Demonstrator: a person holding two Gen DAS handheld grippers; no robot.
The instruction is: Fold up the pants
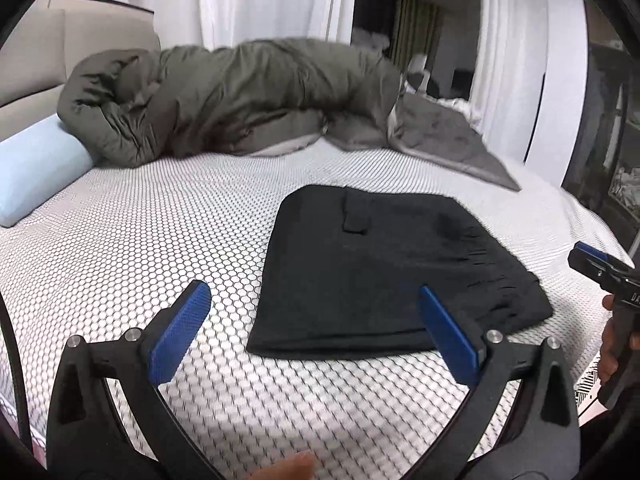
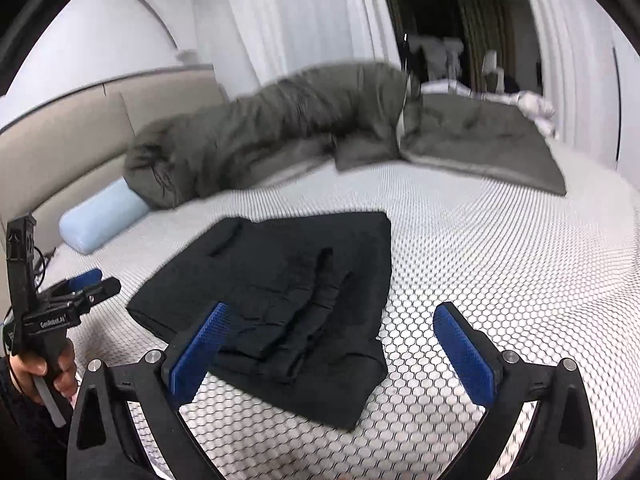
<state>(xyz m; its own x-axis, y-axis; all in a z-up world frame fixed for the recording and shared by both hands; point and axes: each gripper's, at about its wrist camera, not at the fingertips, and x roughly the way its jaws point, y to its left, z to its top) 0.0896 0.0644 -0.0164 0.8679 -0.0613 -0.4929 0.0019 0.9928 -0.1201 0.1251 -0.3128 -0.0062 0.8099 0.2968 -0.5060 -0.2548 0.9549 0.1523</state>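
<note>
Black pants (image 1: 384, 272) lie folded into a compact rectangle on the bed's white honeycomb-patterned cover (image 1: 160, 240). In the right wrist view the pants (image 2: 288, 300) show stacked layers with a gathered waistband. My left gripper (image 1: 316, 312) is open and empty, hovering just in front of the pants' near edge. My right gripper (image 2: 332, 328) is open and empty, above the pants' near right corner. The right gripper also shows at the right edge of the left wrist view (image 1: 600, 268). The left gripper shows at the left of the right wrist view (image 2: 80, 284).
A bunched olive-green duvet (image 1: 240, 96) lies across the back of the bed, with a grey blanket (image 1: 448, 136) to its right. A light blue bolster pillow (image 1: 36, 168) rests at the left by the beige headboard (image 1: 36, 48). White curtains (image 1: 272, 0) hang behind.
</note>
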